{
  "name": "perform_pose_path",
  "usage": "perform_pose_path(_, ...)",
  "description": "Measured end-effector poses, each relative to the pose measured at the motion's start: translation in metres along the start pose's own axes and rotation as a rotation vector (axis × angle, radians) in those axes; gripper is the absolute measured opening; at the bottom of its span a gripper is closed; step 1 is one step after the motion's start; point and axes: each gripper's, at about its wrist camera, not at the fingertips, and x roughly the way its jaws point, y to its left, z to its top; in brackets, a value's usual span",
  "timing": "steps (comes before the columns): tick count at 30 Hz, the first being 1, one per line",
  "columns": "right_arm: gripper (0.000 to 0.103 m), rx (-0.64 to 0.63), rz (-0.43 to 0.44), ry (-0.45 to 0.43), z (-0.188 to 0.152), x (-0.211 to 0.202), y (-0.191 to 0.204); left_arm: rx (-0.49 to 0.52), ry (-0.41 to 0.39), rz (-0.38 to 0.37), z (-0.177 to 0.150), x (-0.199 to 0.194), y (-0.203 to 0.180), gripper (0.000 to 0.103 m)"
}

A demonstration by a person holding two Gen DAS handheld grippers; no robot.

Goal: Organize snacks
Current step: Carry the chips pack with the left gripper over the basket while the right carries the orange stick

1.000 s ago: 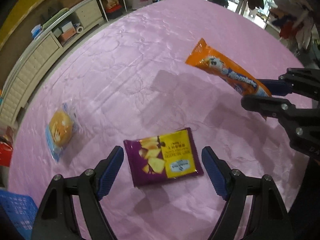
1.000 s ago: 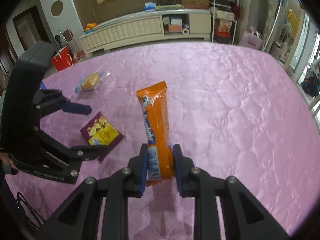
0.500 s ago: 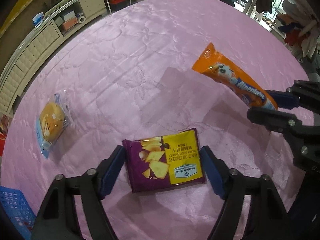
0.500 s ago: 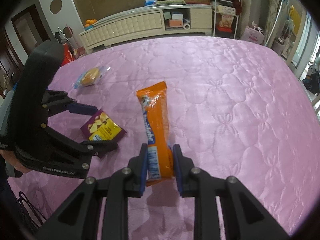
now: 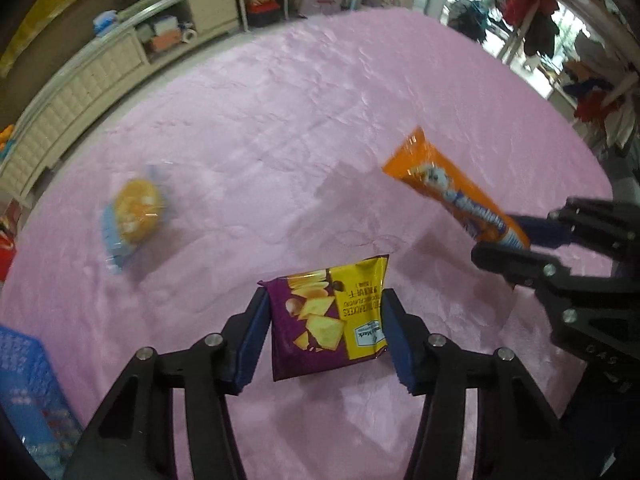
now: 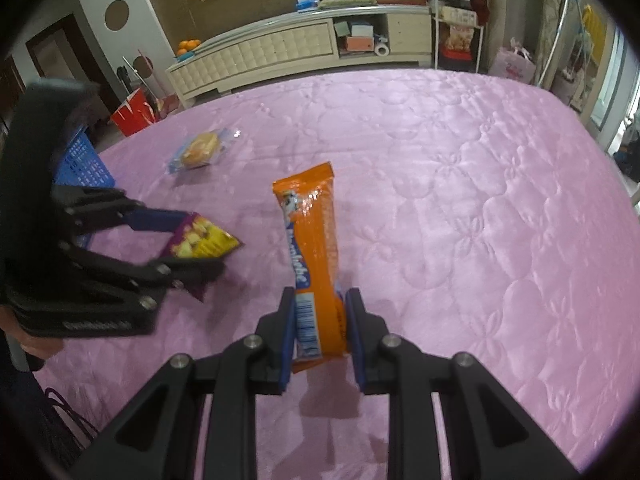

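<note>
My left gripper (image 5: pixel 325 316) is shut on a purple and yellow cracker packet (image 5: pixel 329 320) and holds it just above the pink quilted table; the packet also shows in the right wrist view (image 6: pixel 202 242). My right gripper (image 6: pixel 320 316) is shut on the lower end of a long orange biscuit pack (image 6: pixel 314 248), held off the table; the pack also shows in the left wrist view (image 5: pixel 448 192). A wrapped bun in a clear and blue wrapper (image 5: pixel 134 216) lies on the table to the left, also seen from the right wrist (image 6: pixel 199 150).
A blue plastic basket (image 5: pixel 28 392) stands at the table's left edge, behind the left gripper in the right wrist view (image 6: pixel 82 166). The pink quilted cloth (image 6: pixel 460 200) covers the whole table. A cream sideboard (image 6: pixel 280 52) and a red box stand beyond the far edge.
My left gripper has closed from wide open onto the cracker packet and raised it off the table. The right gripper keeps its hold on the orange pack.
</note>
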Motion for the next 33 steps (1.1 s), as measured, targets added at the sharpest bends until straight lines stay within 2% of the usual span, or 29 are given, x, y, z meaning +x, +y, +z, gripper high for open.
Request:
perform_pose_path(12,0.028,-0.130,0.056,-0.087,0.017,-0.059,0.089,-0.101,-0.159,0.103,-0.048,-0.130,0.041,0.052)
perform_pose_path(15,0.028,-0.174,0.080,-0.124,0.026,-0.072,0.120,-0.143,-0.216,0.137,-0.063,-0.160,0.065,0.052)
perform_pose_path(19,0.028,-0.216,0.124,-0.132,0.038,-0.078,0.160,-0.201,-0.263,0.175,-0.094,-0.197,0.099,0.052)
perform_pose_path(26,0.028,-0.296,0.190,-0.146,0.044,-0.080,0.227,-0.287,-0.283,0.247,-0.147,-0.241,0.145,0.052)
perform_pose_path(33,0.028,-0.373,0.245,-0.112,0.049,-0.064,0.290,-0.353,-0.288,0.290,-0.190,-0.258,0.188,0.052)
